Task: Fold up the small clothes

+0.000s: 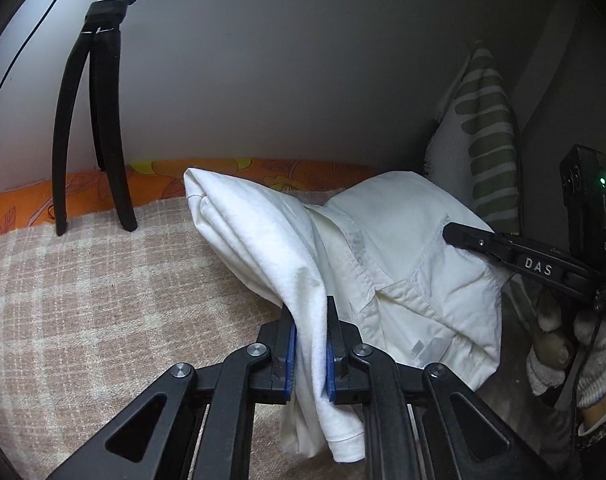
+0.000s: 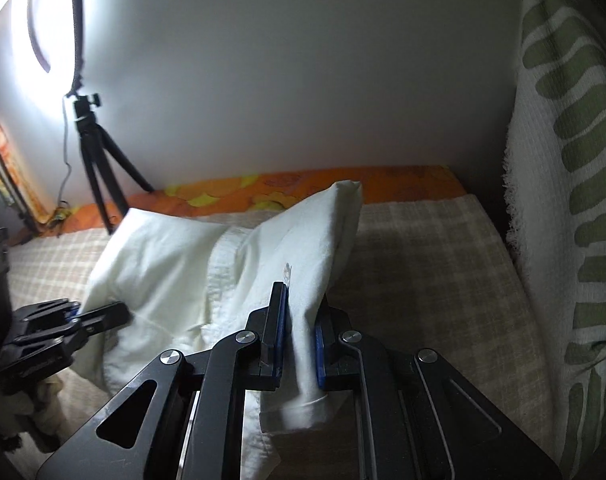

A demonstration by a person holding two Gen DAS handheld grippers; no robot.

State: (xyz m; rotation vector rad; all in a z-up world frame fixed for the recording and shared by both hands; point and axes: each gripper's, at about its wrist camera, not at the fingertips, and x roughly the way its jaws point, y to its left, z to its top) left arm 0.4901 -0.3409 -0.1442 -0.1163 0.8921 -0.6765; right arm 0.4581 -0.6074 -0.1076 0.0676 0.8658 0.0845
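Both grippers clenched on one white garment (image 1: 403, 264), lifted above a beige checked blanket (image 1: 83, 300).

Left gripper (image 1: 311, 336): blue pads pinch a bunched fold of the cloth; a hemmed end hangs below the jaws. Rest of the garment drapes away toward the blanket's far edge.

Right gripper (image 2: 301, 332): jaws closed on another gathered fold, a hemmed end drooping under them. In the left wrist view it reaches in from the right, tips buried in the fabric, held by a gloved hand (image 1: 571, 344).

Orange floral sheet (image 2: 383, 184) runs along the blanket's far edge against the wall. Black tripod (image 1: 95, 120) stands at the far left corner. Green-and-white patterned cushion (image 2: 563, 200) leans at the right edge.
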